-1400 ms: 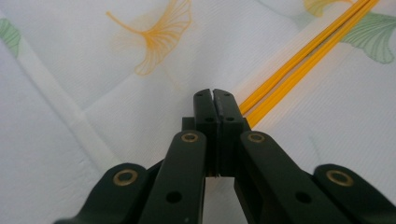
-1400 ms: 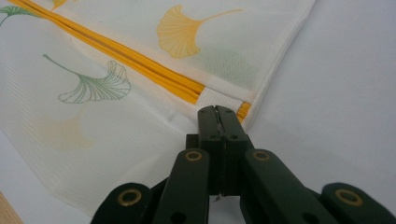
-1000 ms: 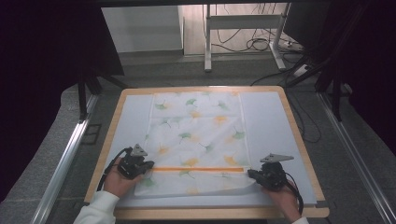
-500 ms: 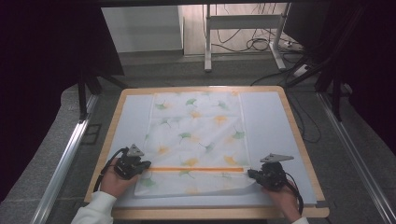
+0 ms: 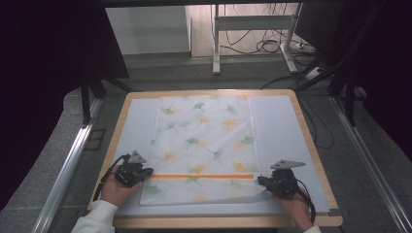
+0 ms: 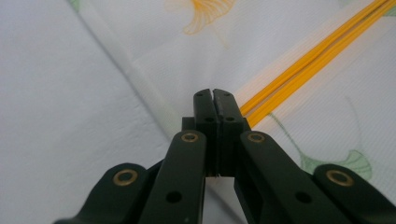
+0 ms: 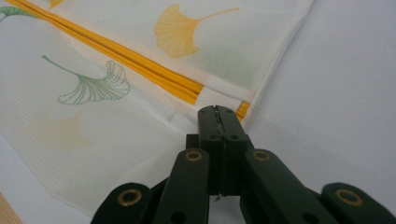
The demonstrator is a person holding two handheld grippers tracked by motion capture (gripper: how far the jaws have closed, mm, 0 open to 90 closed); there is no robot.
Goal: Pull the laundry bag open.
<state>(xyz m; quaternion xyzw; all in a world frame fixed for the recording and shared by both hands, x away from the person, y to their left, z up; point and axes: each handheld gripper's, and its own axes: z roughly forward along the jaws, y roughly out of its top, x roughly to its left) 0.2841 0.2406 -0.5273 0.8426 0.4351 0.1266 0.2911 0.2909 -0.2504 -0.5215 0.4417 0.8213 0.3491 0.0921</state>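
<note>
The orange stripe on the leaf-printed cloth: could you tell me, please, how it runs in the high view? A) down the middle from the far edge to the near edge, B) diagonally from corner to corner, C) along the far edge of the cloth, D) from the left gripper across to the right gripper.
D: the orange stripe crosses the cloth near its near end, between the left gripper and the right gripper.

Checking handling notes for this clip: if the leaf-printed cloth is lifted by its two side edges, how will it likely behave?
The leaf-printed cloth looks thin and lies flat, so it would probably sag between the left claw and right claw. It is likely light. Its orange stripe looks like a thicker band, perhaps slightly firmer.
</note>
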